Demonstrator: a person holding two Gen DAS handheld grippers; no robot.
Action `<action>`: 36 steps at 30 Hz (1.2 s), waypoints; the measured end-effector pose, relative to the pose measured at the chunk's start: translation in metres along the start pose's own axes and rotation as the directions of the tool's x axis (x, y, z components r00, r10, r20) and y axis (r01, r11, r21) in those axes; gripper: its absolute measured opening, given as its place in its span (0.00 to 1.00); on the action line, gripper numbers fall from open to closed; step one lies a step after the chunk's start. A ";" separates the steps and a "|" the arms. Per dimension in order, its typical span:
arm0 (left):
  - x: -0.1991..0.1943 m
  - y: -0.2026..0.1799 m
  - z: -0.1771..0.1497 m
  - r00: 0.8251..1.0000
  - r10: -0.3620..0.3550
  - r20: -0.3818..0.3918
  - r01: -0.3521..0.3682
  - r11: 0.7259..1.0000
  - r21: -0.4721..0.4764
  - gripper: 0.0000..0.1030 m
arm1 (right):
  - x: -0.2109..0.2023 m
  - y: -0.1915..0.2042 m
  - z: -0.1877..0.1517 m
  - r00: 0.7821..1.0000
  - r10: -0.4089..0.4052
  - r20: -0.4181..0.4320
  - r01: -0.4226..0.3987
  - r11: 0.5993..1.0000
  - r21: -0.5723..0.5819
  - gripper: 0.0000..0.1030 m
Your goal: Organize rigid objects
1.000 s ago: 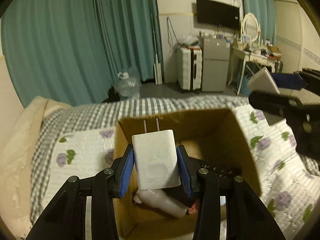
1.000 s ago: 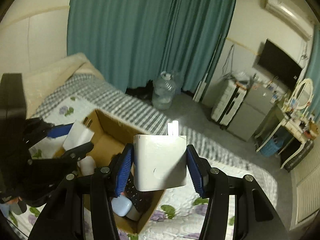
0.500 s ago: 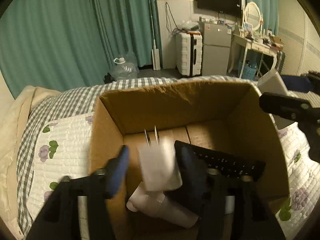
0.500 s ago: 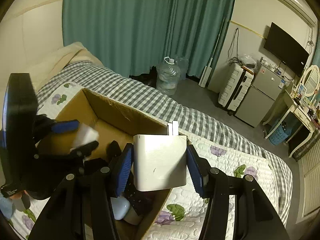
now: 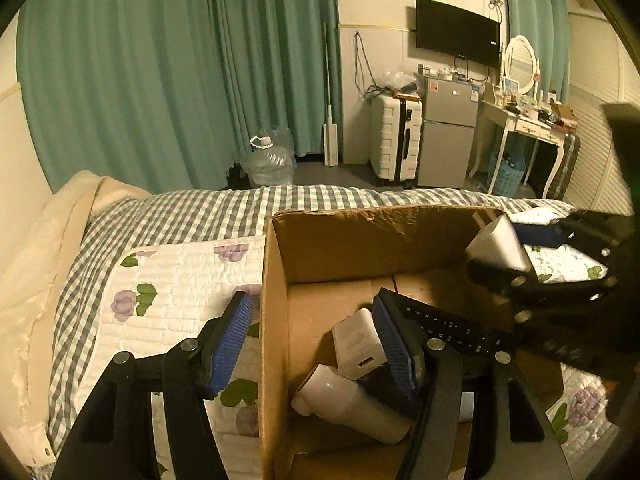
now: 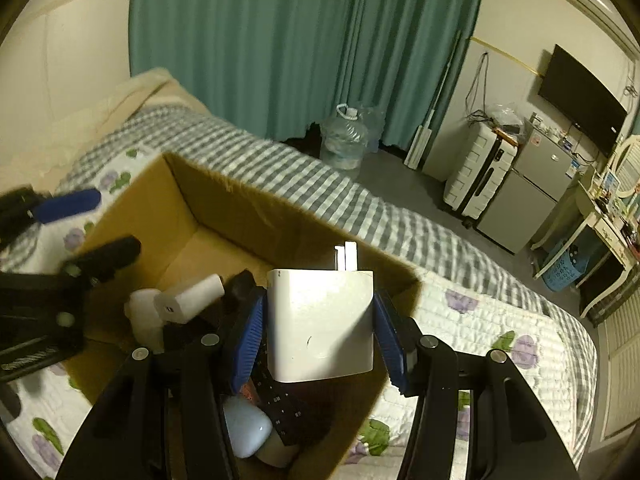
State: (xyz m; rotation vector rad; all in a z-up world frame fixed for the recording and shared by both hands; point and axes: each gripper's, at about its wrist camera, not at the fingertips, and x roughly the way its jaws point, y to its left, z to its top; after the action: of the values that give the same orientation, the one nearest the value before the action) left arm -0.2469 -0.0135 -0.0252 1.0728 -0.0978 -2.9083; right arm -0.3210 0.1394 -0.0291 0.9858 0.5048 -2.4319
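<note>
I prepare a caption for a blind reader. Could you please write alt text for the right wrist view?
The right claw grips a white plug charger, prongs pointing away, above an open cardboard box on a flowered quilt. Inside the box lie a smaller white charger, a black remote and a pale rounded case; the open left claw is at the left edge.

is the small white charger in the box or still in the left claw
In the box: the small white charger lies on the items inside the cardboard box, and the left claw is open.
</note>
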 end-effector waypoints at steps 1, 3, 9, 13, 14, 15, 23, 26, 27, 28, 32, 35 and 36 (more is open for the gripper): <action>0.000 0.000 0.000 1.000 0.000 0.000 0.000 1.000 0.000 0.64 | 0.004 0.001 -0.001 1.000 0.003 -0.006 -0.003 1.000 -0.001 0.51; 0.002 0.000 -0.001 1.000 -0.001 -0.001 0.001 1.000 0.008 0.64 | 0.013 0.005 -0.003 1.000 0.005 -0.020 -0.006 1.000 -0.008 0.51; 0.002 -0.001 -0.005 1.000 0.001 0.006 -0.001 1.000 0.019 0.64 | 0.019 0.005 -0.006 1.000 -0.005 -0.021 0.005 1.000 0.001 0.51; -0.008 -0.005 -0.002 1.000 0.006 0.029 -0.007 1.000 0.029 0.64 | 0.003 0.000 -0.004 0.999 -0.025 0.026 0.024 0.999 0.039 0.65; -0.013 -0.006 0.000 0.999 0.009 0.039 -0.010 1.000 0.030 0.64 | -0.005 -0.002 -0.004 0.998 -0.039 0.043 0.037 0.998 0.046 0.65; -0.019 -0.007 0.001 0.999 0.010 0.053 -0.012 1.000 0.029 0.64 | -0.012 -0.002 -0.003 0.997 -0.053 0.054 0.050 0.998 0.047 0.65; -0.117 -0.007 0.019 0.967 0.039 0.253 -0.042 0.999 0.006 0.69 | -0.124 0.000 0.004 0.970 -0.142 0.198 0.116 0.984 0.135 0.76; -0.163 -0.006 0.023 0.945 0.046 0.325 -0.055 0.998 0.018 0.69 | -0.179 0.005 0.003 0.943 -0.162 0.291 0.104 0.973 0.204 0.85; -0.176 -0.005 0.022 0.937 0.050 0.346 -0.061 0.998 0.019 0.71 | -0.194 0.009 0.000 0.936 -0.159 0.313 0.093 0.972 0.216 0.87; -0.192 -0.005 0.021 0.928 0.052 0.369 -0.065 0.998 0.024 0.72 | -0.207 0.013 -0.003 0.930 -0.160 0.330 0.088 0.971 0.222 0.88; -0.238 -0.002 0.012 0.892 0.064 0.447 -0.084 0.996 0.025 0.74 | -0.254 0.031 -0.025 0.903 -0.206 0.376 0.123 0.964 0.234 0.93; -0.261 -0.005 0.003 0.874 0.051 0.483 -0.078 0.996 0.036 0.75 | -0.275 0.035 -0.042 0.889 -0.231 0.395 0.131 0.956 0.264 1.00; -0.265 -0.005 -0.001 0.869 0.053 0.492 -0.083 0.996 0.039 0.75 | -0.280 0.035 -0.047 0.884 -0.237 0.402 0.129 0.952 0.278 1.00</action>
State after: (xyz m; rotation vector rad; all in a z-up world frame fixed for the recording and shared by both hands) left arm -0.0454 0.0075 0.1452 0.2950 -0.2309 -3.0502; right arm -0.0986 0.2117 0.1356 0.4666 0.1476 -2.8259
